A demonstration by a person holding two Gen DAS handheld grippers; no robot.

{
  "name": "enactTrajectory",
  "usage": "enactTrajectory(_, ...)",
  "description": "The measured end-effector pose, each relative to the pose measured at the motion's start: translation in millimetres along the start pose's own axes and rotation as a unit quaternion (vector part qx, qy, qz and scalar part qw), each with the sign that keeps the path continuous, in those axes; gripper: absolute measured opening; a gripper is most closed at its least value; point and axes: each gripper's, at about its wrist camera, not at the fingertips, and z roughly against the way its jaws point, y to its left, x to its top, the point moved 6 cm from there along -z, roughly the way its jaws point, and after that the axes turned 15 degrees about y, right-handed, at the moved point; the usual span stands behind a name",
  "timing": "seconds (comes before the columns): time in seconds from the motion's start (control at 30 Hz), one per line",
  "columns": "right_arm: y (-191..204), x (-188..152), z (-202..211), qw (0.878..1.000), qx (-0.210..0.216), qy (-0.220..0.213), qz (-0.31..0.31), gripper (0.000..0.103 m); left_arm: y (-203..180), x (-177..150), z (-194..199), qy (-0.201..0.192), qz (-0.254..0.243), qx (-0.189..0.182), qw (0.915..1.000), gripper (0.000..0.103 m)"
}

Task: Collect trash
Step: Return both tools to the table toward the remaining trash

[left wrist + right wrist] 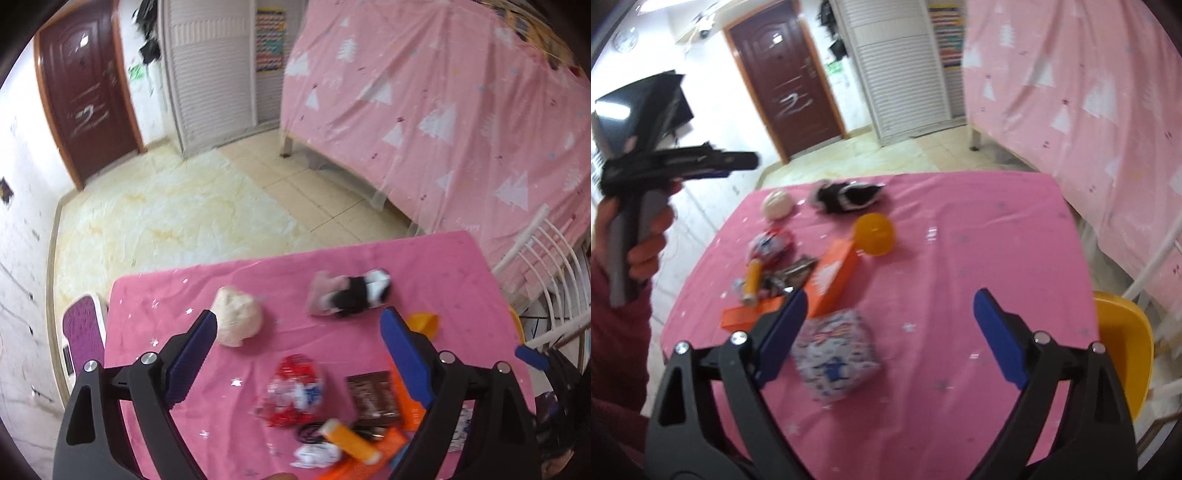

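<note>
Trash lies on the pink table (184, 369): a white crumpled wad (238, 320), a red-and-white wrapper (295, 391), a brown packet (373, 397), an orange tube (349, 441) and a small white wrapper (317, 454). My left gripper (299, 354) is open and empty above them. My right gripper (888, 332) is open and empty over the table, beside a patterned white packet (836, 356). The right wrist view also shows the wad (777, 204), an orange box (834, 278) and the left gripper (683, 162) held high at the left.
A black-and-white cloth item (351, 293) and an orange cup (874, 234) lie at the table's far side. A yellow chair (1123, 354) stands at the right, a purple chair (83, 334) at the left. A pink-draped bed (443, 110) stands beyond.
</note>
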Motion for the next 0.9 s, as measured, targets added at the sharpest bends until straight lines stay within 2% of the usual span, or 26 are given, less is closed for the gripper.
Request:
enactTrajectory(0.2,27.0,1.3,-7.8,0.999,-0.014,0.014,0.027,0.088,24.5,2.9,-21.7,0.016,0.017,-0.006,0.9997,0.084)
enactTrajectory(0.3,34.2,-0.4,-13.9,0.999,-0.019,0.023,0.035,0.092,31.3,1.4,-33.0,0.023,0.02,-0.009,0.9995,0.084)
enactTrajectory(0.67,39.7,-13.2,-38.2,0.997,-0.03,0.06,0.043,0.092,40.8,6.0,-73.8,0.046,0.023,-0.003,0.9986,0.084)
enactTrajectory(0.9,39.4,-23.7,-52.5,0.996,-0.019,0.08,0.043,0.092,48.1,9.5,-87.7,0.055,0.028,-0.006,0.9981,0.083)
